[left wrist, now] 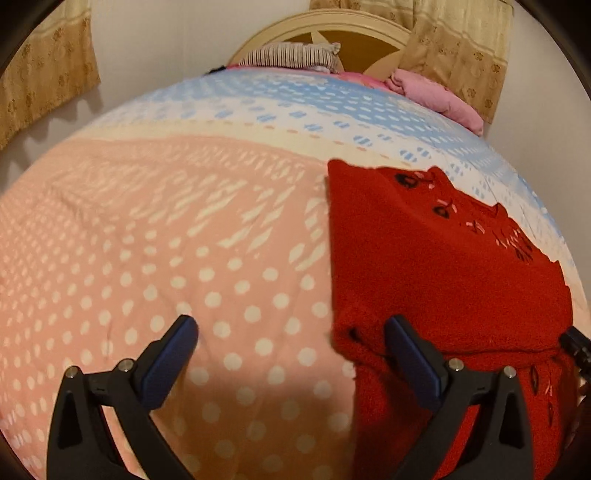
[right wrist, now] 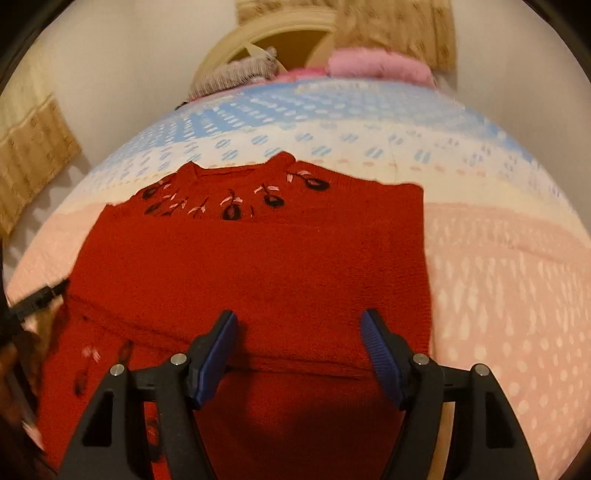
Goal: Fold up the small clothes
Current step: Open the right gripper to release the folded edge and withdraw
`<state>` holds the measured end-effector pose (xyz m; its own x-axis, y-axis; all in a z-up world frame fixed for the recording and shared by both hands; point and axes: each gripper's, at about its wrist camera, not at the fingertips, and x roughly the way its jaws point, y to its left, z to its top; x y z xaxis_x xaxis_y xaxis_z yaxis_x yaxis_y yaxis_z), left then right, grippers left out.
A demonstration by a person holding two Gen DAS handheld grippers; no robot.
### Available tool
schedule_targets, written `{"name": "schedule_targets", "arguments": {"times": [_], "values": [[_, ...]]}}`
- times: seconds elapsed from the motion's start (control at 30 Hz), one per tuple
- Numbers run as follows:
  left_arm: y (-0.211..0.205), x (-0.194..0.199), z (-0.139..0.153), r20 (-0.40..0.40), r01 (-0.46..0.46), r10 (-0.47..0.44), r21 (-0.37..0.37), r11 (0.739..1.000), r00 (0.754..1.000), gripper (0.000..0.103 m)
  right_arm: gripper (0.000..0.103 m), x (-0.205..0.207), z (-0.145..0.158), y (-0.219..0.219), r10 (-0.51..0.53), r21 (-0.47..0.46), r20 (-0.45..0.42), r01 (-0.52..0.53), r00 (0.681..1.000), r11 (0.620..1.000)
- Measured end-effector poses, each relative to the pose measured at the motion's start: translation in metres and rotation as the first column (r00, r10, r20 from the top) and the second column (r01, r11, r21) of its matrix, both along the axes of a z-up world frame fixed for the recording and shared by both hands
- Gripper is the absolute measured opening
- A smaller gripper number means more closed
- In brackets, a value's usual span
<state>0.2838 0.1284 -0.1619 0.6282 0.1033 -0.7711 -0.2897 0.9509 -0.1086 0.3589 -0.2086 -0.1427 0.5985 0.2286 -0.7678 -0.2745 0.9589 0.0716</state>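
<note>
One red sweater (right wrist: 258, 258), one striped pillow (left wrist: 291, 55), one pink blanket (left wrist: 436, 96), two curtains (left wrist: 48, 70).

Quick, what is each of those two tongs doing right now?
Left tongs: open, holding nothing.
Right tongs: open above the red knitted embroidered sweater, holding nothing.

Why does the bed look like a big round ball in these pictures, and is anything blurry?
Left wrist view: the fisheye lens bulges the bedspread and darkens the corners; the red sweater is fairly sharp. Right wrist view: same bulge, the pink blanket and curtain smeared, and a soft shadow between the gripper's fingers.
</note>
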Motion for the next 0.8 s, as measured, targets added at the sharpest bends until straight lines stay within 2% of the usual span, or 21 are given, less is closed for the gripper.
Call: {"name": "schedule_targets", "arguments": {"times": [0.13,0.33,0.53,0.8], "values": [[-0.011,0.0,0.001,0.01,0.006,-0.007,0.063,0.998,1.0,0.103,0.071,-0.003,-0.002,0.0,0.002,-0.016,0.004,-0.001,1.0,1.0],[-0.008,-0.012,0.004,0.029,0.024,-0.025,0.049,0.999,0.999,0.103,0.071,-0.006,-0.002,-0.005,0.0,0.033,0.012,-0.001,1.0,0.999],[-0.019,-0.025,0.013,0.076,0.051,-0.06,0.111,0.993,0.995,0.103,0.072,-0.009,0.001,-0.016,0.009,0.116,0.02,-0.011,1.0,0.993],[-0.034,-0.036,0.017,0.07,0.104,-0.113,0.125,0.987,0.991,0.103,0.072,-0.022,0.006,-0.015,0.012,0.097,0.049,-0.017,0.999,0.995]]}}
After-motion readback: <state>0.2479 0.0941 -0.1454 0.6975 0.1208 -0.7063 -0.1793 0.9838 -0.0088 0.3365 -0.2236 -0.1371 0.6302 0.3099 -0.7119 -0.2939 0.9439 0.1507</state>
